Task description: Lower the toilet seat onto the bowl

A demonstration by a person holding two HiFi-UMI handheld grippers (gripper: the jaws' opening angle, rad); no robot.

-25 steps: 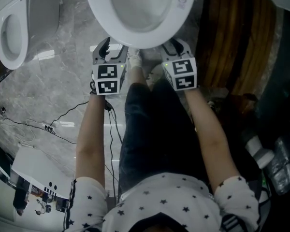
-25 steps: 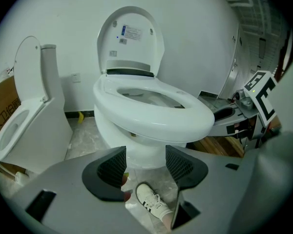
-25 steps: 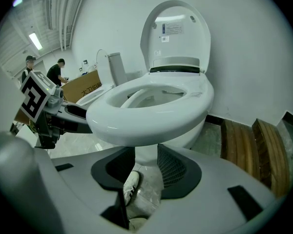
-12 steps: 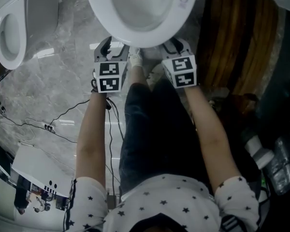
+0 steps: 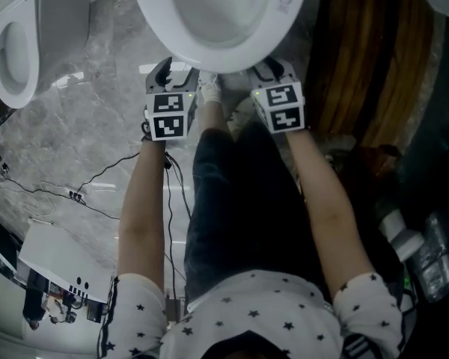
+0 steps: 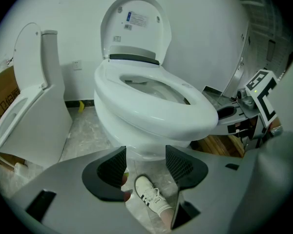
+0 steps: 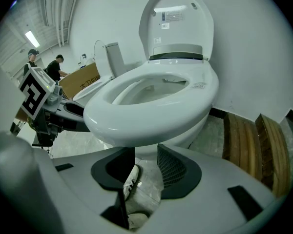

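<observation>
The white toilet stands right in front of me. Its seat ring lies flat on the bowl, and the lid stands upright against the wall. My left gripper hangs just below the bowl's front rim, a little left of centre, open with nothing between its pads. My right gripper is level with it on the right, also open and touching nothing.
A second toilet with its lid up stands at the left. Wooden planks lie along the right. Cables trail over the marble floor. My white shoe is under the bowl. People and a cardboard box are far left.
Both grippers have crept slightly forward toward the bowl's front rim. The seat and the lid have not moved.
</observation>
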